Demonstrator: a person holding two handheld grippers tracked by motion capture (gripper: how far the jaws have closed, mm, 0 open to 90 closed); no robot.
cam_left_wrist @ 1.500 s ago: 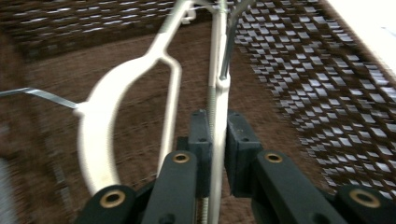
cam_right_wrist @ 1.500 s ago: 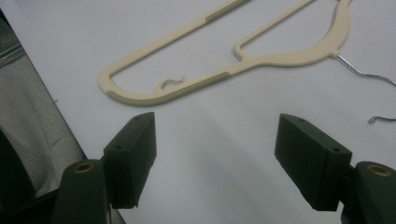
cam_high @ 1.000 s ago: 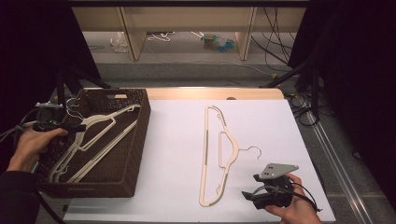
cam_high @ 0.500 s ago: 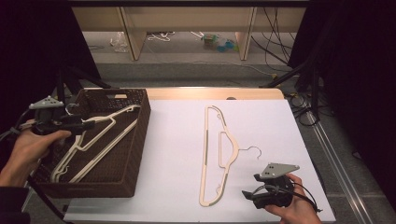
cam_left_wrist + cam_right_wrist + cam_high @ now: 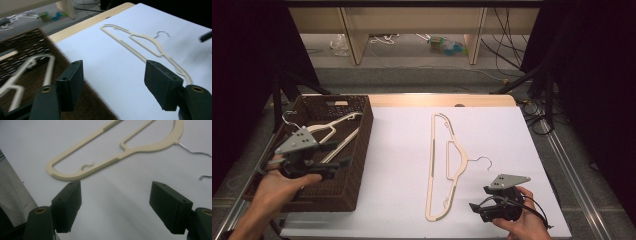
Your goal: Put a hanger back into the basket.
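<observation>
Hovering over the basket [image 5: 357, 150], the left tongs [image 5: 343, 163] have just been spreading, empty; right tongs [image 5: 476, 207] spread beside the hanger [image 5: 432, 165].

Open sheet [image 5: 402, 165] (basket wall [image 5: 362, 150] left)

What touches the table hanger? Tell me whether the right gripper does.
Apart. The right gripper view shows white table between the open right gripper and the cream hanger.

Wooden shelf legs [image 5: 357, 42], floor clutter [image 5: 447, 45]
</observation>
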